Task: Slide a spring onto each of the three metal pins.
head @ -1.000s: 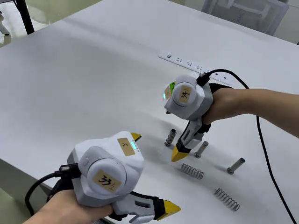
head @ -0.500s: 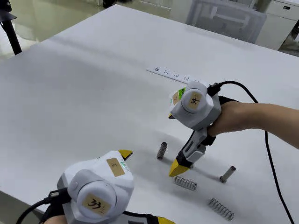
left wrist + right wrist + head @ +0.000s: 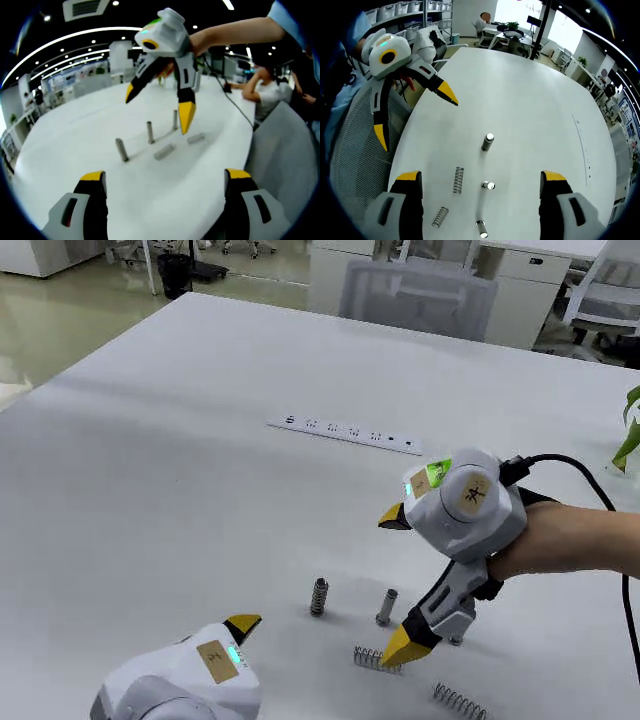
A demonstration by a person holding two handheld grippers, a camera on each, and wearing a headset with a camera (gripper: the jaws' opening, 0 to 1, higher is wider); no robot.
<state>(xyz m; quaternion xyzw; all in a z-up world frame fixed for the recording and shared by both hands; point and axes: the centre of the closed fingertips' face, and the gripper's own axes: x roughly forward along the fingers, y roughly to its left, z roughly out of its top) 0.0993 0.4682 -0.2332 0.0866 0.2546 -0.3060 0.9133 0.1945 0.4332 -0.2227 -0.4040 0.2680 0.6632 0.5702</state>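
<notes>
Sleeved pin (image 3: 319, 596) is seen upright on the white table (image 3: 180, 490), with a spring wrapped round its shaft. Second pin (image 3: 386, 607) stands bare just beside it. Third pin (image 3: 481, 227) is also upright and bare, and is partly hidden behind the right gripper (image 3: 398, 581) in the head view. First loose spring (image 3: 372, 657) and second loose spring (image 3: 460, 702) are laid flat on the table, near the pins.

Right gripper is held by a hand (image 3: 560, 540) above the pins and pointed down. Its jaws are spread wide with nothing between them, and the lower tip is close over the first loose spring. Left gripper (image 3: 165, 175) is held low at the near edge, aimed at the pin row, with its jaws spread wide and nothing gripped. A power strip (image 3: 347, 433) is laid farther back.
</notes>
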